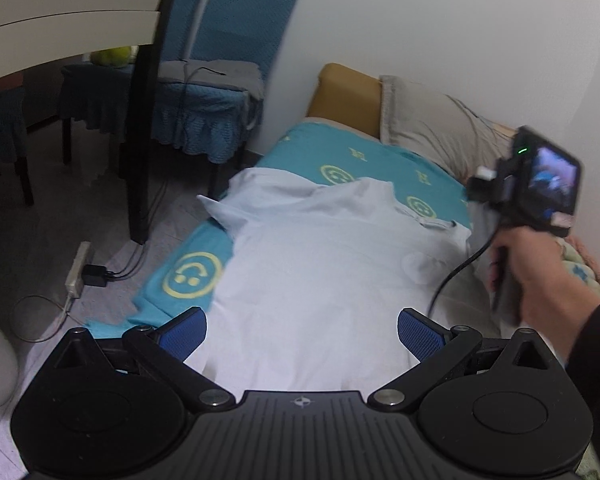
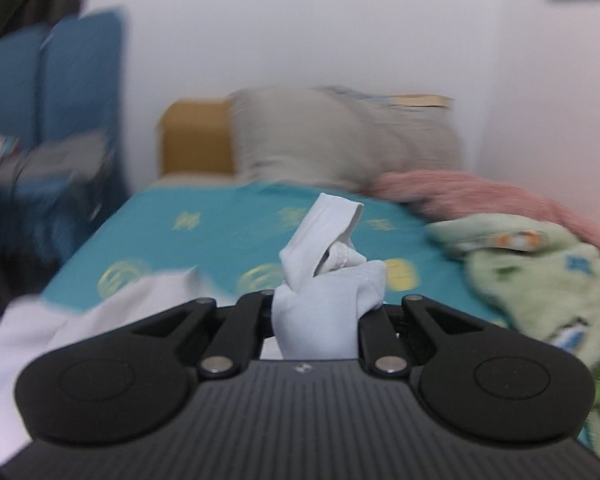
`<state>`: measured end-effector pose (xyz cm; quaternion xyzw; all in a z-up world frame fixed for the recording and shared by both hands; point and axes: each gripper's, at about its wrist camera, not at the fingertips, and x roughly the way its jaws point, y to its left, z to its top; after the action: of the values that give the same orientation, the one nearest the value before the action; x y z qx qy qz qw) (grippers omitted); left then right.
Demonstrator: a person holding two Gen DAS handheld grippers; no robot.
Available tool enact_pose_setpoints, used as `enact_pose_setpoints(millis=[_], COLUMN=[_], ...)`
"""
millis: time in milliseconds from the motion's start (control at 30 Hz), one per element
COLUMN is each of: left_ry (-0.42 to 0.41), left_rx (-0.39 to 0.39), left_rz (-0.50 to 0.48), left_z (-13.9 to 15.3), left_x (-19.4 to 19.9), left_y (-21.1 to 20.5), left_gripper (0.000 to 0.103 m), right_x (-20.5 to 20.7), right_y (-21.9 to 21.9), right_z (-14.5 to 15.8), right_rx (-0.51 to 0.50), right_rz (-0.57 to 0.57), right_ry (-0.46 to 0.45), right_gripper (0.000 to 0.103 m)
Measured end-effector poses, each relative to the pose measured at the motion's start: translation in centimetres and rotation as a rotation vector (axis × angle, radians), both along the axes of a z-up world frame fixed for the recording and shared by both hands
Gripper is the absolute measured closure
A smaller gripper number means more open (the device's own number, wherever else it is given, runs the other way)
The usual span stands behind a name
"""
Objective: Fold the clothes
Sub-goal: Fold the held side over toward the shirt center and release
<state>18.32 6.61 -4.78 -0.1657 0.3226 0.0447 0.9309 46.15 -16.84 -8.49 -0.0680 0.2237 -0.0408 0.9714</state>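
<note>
Pale blue shirt (image 1: 320, 264) spread on the teal bedsheet (image 1: 192, 276), below the grey pillow (image 1: 424, 128). Right gripper (image 2: 316, 308) clenched on a bunched shirt corner, lifted off the sheet. Left gripper (image 1: 302, 332) released, fingers wide above the shirt's near edge.

A pale blue-white shirt (image 1: 320, 264) lies on the teal bedsheet (image 1: 380, 168) printed with yellow smiley rings. Beside the sheet sit a grey pillow (image 1: 428, 128) and a pale green blanket (image 2: 540, 288).
</note>
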Motion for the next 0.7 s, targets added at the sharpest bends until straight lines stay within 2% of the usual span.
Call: enact_pose_setpoints(millis=[100, 167, 300, 333, 367, 433, 500, 600, 700], left_ry=[-0.008, 0.016, 0.063, 0.068, 0.071, 0.069, 0.061, 0.042, 0.016], left_rx=[0.01, 0.007, -0.009, -0.013, -0.014, -0.01, -0.003, 0.017, 0.026], left_rz=[0.076, 0.059, 0.033, 0.03, 0.027, 0.016, -0.002, -0.025, -0.052], left_z=[-0.2, -0.9, -2.3, -2.6, -2.7, -2.7, -2.7, -2.4, -2.0], left_x=[0.2, 0.9, 1.8, 1.8, 1.8, 1.6, 1.2, 0.4, -0.6], left_y=[1.6, 1.8, 1.5, 1.4, 1.3, 0.9, 0.4, -0.7, -2.0], left_gripper=[0.0, 0.0, 0.0, 0.0, 0.0, 0.0, 0.0, 0.0, 0.0], right_x=[1.4, 2.1, 2.9, 2.9, 2.6, 1.4, -0.4, -3.3, -8.5], right_y=[3.9, 5.3, 4.3, 3.9, 3.5, 3.0, 2.3, 0.6, -1.6], right_z=[-3.6, -5.5, -6.6, -6.5, -6.2, -5.4, -3.9, -1.0, 2.4], right_rx=[-0.08, -0.114, -0.034, -0.009, -0.003, -0.016, 0.001, 0.06, 0.124], right_rz=[0.066, 0.078, 0.063, 0.066, 0.067, 0.07, 0.087, 0.08, 0.088], right_ry=[0.054, 0.084, 0.123, 0.133, 0.127, 0.076, 0.032, 0.04, 0.034], right_gripper=[0.092, 0.091, 0.087, 0.07, 0.043, 0.018, 0.017, 0.017, 0.017])
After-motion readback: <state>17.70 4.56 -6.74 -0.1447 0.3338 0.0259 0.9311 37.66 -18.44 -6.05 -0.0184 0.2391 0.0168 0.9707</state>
